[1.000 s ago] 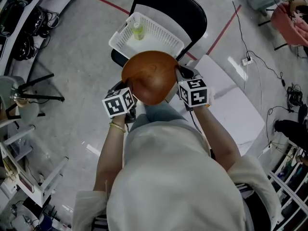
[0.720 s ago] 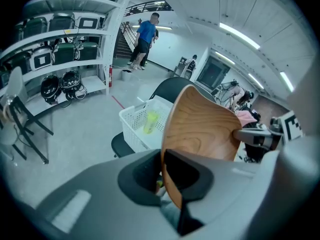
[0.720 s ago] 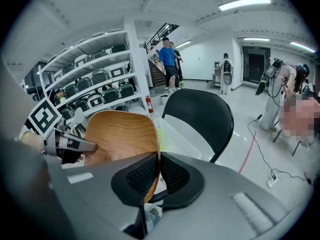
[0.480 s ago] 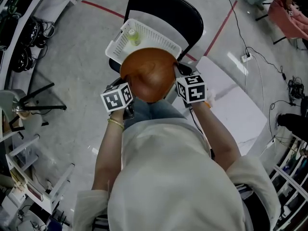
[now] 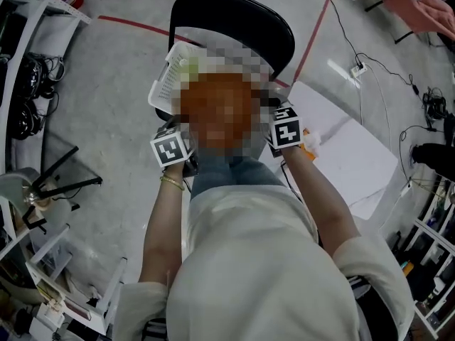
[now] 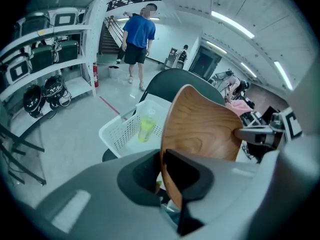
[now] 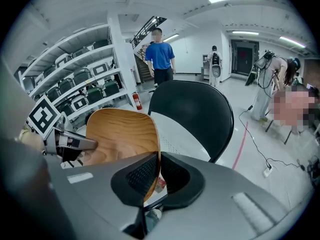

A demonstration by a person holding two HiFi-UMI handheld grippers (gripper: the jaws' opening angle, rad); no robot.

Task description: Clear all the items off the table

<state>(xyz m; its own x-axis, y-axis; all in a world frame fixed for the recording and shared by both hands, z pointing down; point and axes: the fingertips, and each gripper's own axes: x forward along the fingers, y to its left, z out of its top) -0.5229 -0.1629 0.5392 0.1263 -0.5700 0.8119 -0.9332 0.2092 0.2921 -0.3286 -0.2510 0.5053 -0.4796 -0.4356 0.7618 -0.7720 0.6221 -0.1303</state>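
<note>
A round wooden bowl [image 6: 200, 129] hangs tilted on edge between both grippers, above a white mesh basket [image 6: 122, 131] that rests on a black chair [image 5: 234, 13]. My left gripper [image 6: 162, 169] is shut on the bowl's near rim. On the opposite rim [image 7: 117, 134], my right gripper [image 7: 155, 176] is shut as well. In the head view a mosaic patch covers the bowl, with the left gripper [image 5: 186, 139] and the right gripper [image 5: 274, 125] at its two sides. A yellow-green bottle [image 6: 146, 126] lies in the basket.
A white table [image 5: 348, 155] stands just right of the chair. Shelving [image 5: 28, 48] and a tripod [image 5: 64, 183] are at the left, cables [image 5: 370, 62] on the floor at the right. A person in a blue shirt [image 6: 136, 34] stands far off.
Both grippers have carried the bowl forward and a little down, toward the chair. It now covers more of the basket in the head view.
</note>
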